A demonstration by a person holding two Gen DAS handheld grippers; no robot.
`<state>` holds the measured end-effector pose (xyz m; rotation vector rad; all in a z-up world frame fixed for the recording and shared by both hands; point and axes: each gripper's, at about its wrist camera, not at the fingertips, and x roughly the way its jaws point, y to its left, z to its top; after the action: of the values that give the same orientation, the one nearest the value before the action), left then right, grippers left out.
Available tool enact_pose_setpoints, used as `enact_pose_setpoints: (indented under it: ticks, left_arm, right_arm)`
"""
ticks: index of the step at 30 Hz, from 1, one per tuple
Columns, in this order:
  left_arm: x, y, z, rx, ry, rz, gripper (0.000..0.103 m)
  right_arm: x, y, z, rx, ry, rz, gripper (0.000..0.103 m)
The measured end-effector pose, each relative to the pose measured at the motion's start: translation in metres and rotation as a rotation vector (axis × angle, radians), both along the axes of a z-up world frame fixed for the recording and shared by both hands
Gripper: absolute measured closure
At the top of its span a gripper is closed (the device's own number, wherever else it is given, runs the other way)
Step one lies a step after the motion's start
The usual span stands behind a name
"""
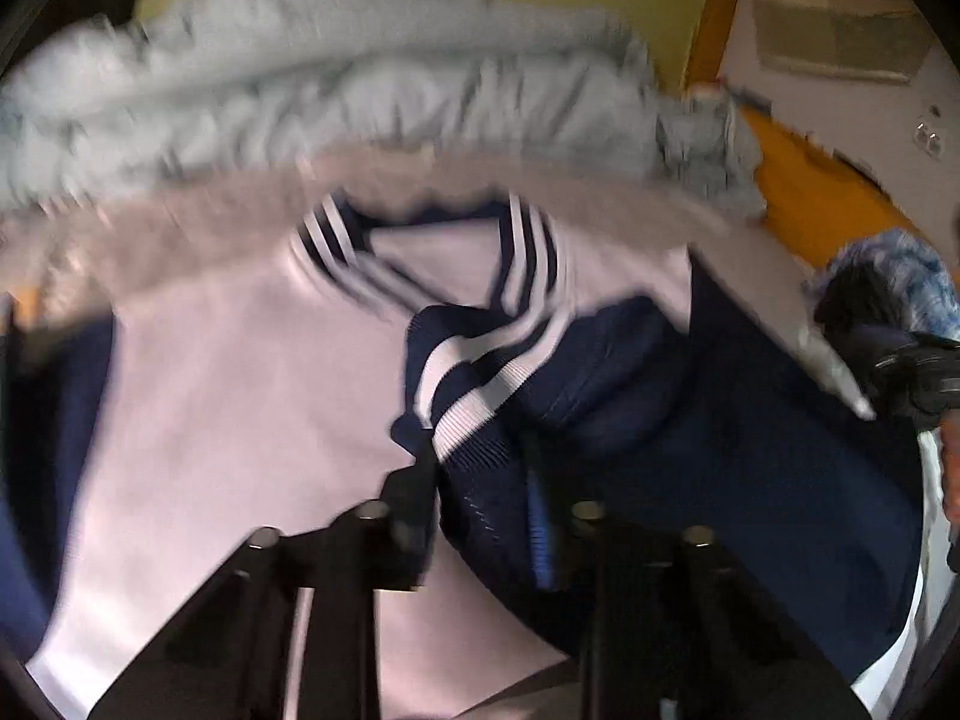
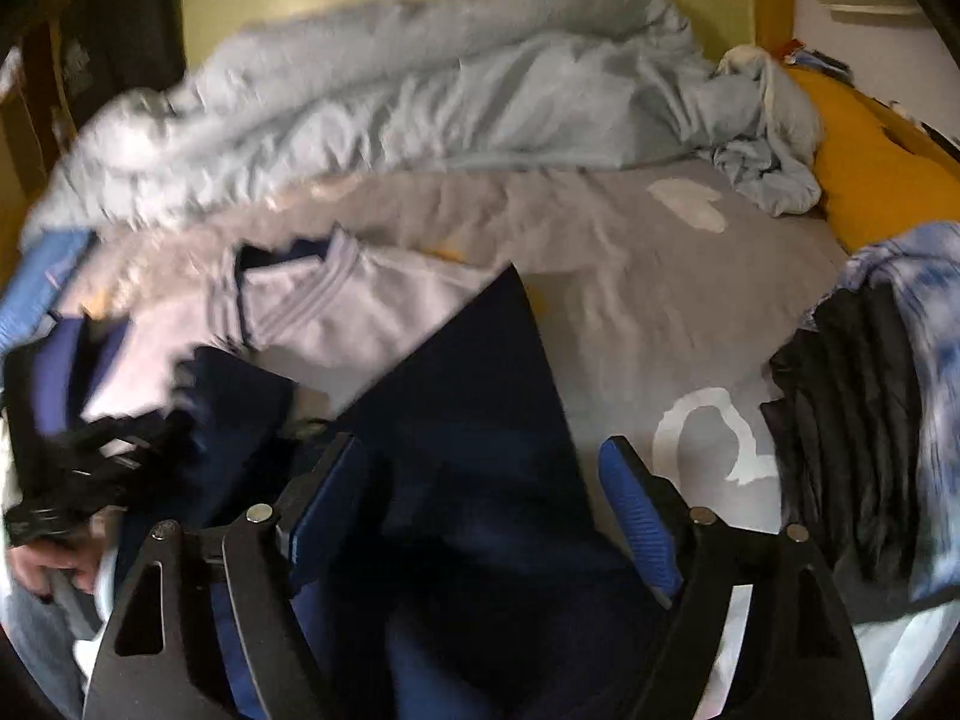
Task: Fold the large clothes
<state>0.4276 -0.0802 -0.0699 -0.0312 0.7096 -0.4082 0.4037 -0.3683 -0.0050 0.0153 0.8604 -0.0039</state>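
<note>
Garment: a pale pink and navy jersey [image 1: 240, 408] lay spread on the bed [image 2: 630, 276], its striped collar [image 1: 528, 252] toward the crumpled grey-blue duvet [image 2: 420, 96].
Cuff: a navy sleeve end with white stripes [image 1: 474, 384] lay folded over the jersey front, just below the collar.
Left gripper [image 1: 480, 480]: its fingers were drawn close on the navy sleeve fabric just behind the cuff, apparently pinching it; blur hid the exact contact.
Right gripper [image 2: 486, 498]: its blue-padded fingers [image 2: 639, 516] stood wide apart, above the navy part of the jersey.
Bed sheet: grey with white shapes, bare to the right of the jersey.
Pile: dark and tie-dye blue clothes [image 2: 870, 420] lay at the bed's right edge, well apart from the jersey.
Headboard: orange [image 2: 870, 180], beyond the pile.
</note>
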Motion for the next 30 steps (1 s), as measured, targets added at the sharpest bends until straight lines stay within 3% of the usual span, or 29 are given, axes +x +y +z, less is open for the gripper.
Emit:
enact_pose_setpoints:
  ticks: [3, 4, 6, 7, 9, 14, 16, 18, 19, 20, 21, 22, 23, 25, 28, 30]
  left_arm:
    - [-0.041, 0.028, 0.047, 0.053, -0.228, 0.193, 0.08]
    - [-0.058, 0.041, 0.063, 0.106, -0.312, 0.312, 0.08]
    - [-0.075, 0.06, 0.081, 0.179, -0.394, 0.509, 0.08]
    - [-0.076, 0.066, 0.085, 0.222, -0.384, 0.558, 0.079]
    - [-0.068, 0.068, 0.084, 0.318, -0.285, 0.514, 0.076]
    - [-0.04, 0.068, 0.05, 0.316, -0.055, 0.396, 0.068]
    - [-0.033, 0.062, 0.04, 0.358, -0.023, 0.395, 0.063]
    - [-0.031, 0.063, 0.036, 0.345, -0.026, 0.394, 0.046]
    - [-0.034, 0.065, 0.036, 0.328, -0.024, 0.391, 0.04]
    - [-0.034, 0.067, 0.036, 0.313, -0.019, 0.389, 0.039]
    - [-0.03, 0.068, 0.034, 0.297, -0.016, 0.39, 0.039]
    - [-0.028, 0.07, 0.035, 0.287, -0.014, 0.393, 0.039]
    - [-0.027, 0.073, 0.036, 0.276, -0.011, 0.399, 0.038]
    - [-0.021, 0.075, 0.036, 0.264, -0.006, 0.403, 0.037]
    - [-0.017, 0.077, 0.033, 0.242, 0.008, 0.407, 0.036]
    - [-0.016, 0.081, 0.032, 0.22, 0.015, 0.416, 0.035]
  right_arm:
    - [0.011, -0.007, -0.002, -0.056, 0.021, -0.045, 0.024]
    - [0.013, -0.012, 0.001, -0.052, 0.012, -0.067, 0.024]
    - [0.014, -0.022, 0.009, -0.005, -0.014, -0.098, 0.023]
    - [0.016, -0.025, 0.012, 0.029, -0.024, -0.109, 0.023]
    - [0.021, -0.024, 0.014, 0.075, -0.026, -0.097, 0.023]
    - [0.054, 0.021, -0.012, 0.065, 0.116, 0.118, 0.024]
    - [0.069, 0.033, -0.029, 0.013, 0.182, 0.137, 0.024]
    - [0.081, 0.036, -0.045, -0.05, 0.223, 0.105, 0.027]
    - [0.086, 0.034, -0.053, -0.064, 0.239, 0.093, 0.035]
    - [0.089, 0.032, -0.058, -0.062, 0.245, 0.092, 0.038]
    - [0.089, 0.028, -0.059, -0.055, 0.231, 0.088, 0.049]
    - [0.088, 0.025, -0.057, -0.058, 0.208, 0.085, 0.08]
    - [0.086, 0.022, -0.054, -0.057, 0.187, 0.09, 0.1]
    - [0.083, 0.01, -0.043, 0.008, 0.131, 0.061, 0.102]
    - [0.073, -0.015, -0.014, 0.061, -0.056, -0.045, 0.102]
    - [0.07, -0.041, -0.002, 0.125, -0.123, -0.135, 0.102]
